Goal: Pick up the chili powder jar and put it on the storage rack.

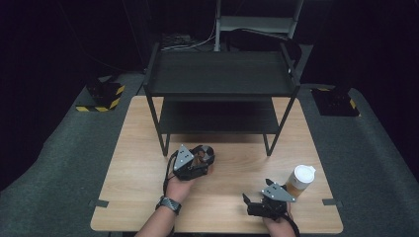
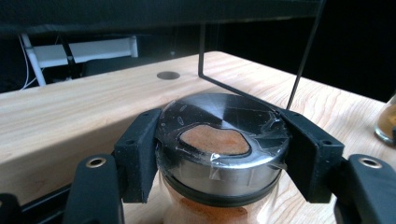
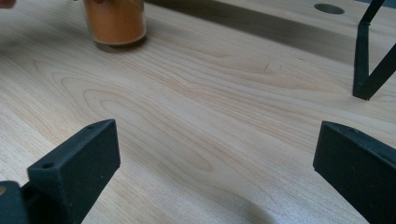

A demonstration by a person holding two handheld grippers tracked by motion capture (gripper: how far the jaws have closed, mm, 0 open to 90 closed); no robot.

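**Left jaws clamped on the spice jar, right jaws wide and idle**

From the high view, I have my left gripper (image 1: 193, 162) at the middle of the frame, just in front of the black two-tier metal shelf rack (image 1: 221, 79) on the pale wooden counter (image 1: 133, 163). My right gripper (image 1: 264, 200) sits lower right, near the counter's front edge, just beside a white-lidded glass jar of amber contents (image 1: 299, 180) without touching it.

In the left gripper view, my jaws are closed against both sides of a small glass jar with a brushed-metal lid and orange powder inside (image 2: 222, 140), filling the centre of the frame. Clear film (image 2: 266, 135) wrinkles over the lid. I cannot tell whether the jar's base is on the counter or lifted. I judge the grip sits high, on the lid rim, so I would keep the hand level and move slowly; film under the pads could slip.

In the right gripper view, my jaws stand wide apart with nothing between them, bare wood below. The orange-filled jar (image 3: 115, 21) shows at upper left, a rack leg (image 3: 369, 70) at upper right. I would keep this hand still.
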